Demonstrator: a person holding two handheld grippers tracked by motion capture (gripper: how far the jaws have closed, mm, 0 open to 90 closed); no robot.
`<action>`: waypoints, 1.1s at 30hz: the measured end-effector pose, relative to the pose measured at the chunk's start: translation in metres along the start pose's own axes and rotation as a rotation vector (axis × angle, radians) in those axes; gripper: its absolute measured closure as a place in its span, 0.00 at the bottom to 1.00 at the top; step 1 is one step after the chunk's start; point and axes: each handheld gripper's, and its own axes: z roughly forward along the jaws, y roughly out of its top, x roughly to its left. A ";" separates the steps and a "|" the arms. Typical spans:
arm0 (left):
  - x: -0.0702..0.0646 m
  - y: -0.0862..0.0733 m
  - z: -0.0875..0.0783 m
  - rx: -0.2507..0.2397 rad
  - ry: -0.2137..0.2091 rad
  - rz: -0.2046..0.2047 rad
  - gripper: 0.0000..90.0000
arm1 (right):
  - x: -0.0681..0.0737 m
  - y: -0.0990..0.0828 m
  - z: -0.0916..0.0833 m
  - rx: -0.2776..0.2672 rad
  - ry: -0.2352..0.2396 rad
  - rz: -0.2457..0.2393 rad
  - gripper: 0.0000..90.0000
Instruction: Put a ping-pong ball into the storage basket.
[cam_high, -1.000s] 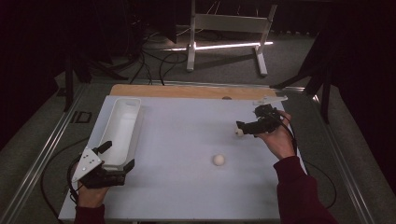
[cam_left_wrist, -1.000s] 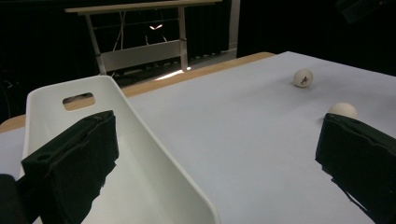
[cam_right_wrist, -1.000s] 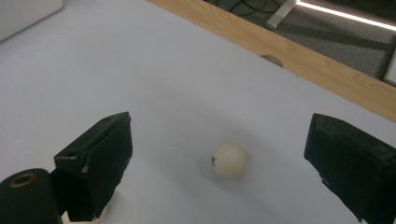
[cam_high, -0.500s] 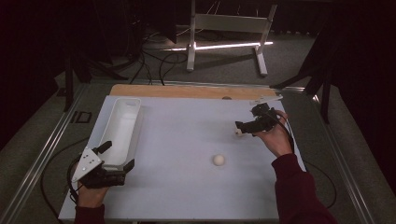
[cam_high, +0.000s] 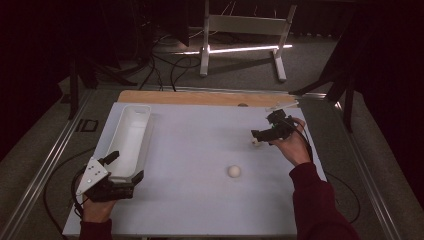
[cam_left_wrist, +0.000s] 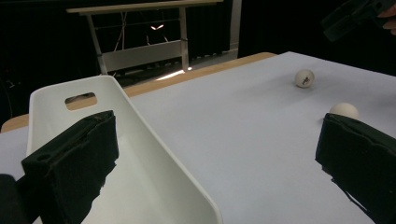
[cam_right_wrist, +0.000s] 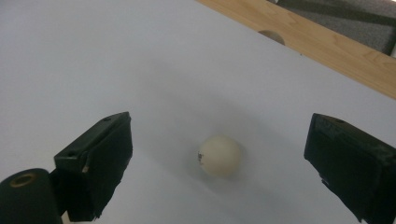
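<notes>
The right gripper (cam_high: 257, 138) has edged slightly toward the far side of the tabletop (cam_high: 200, 150), its jaws wide around a marked ball (cam_right_wrist: 219, 156) lying between them; the left gripper (cam_high: 122, 167), also wide, straddles the white tray's (cam_high: 131, 131) near wall

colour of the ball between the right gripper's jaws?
Cream-white ball with a small dark mark; clearest in the right gripper view.

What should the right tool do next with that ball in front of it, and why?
Probably lower the right tool and shut it on the ball. Its jaws stand wide open either side of the ball, which lies on the table between them, not yet gripped. The tray sits at the left.
</notes>
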 end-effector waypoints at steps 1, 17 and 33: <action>0.000 0.000 0.000 0.001 0.000 0.000 0.00 | 0.000 0.000 0.002 0.005 -0.002 0.000 0.08; 0.001 0.000 -0.001 -0.001 0.004 -0.003 0.00 | -0.004 -0.002 0.022 0.057 0.000 -0.001 0.08; 0.001 0.000 -0.001 -0.003 0.004 -0.004 0.00 | -0.008 -0.004 0.035 0.094 0.001 0.001 0.08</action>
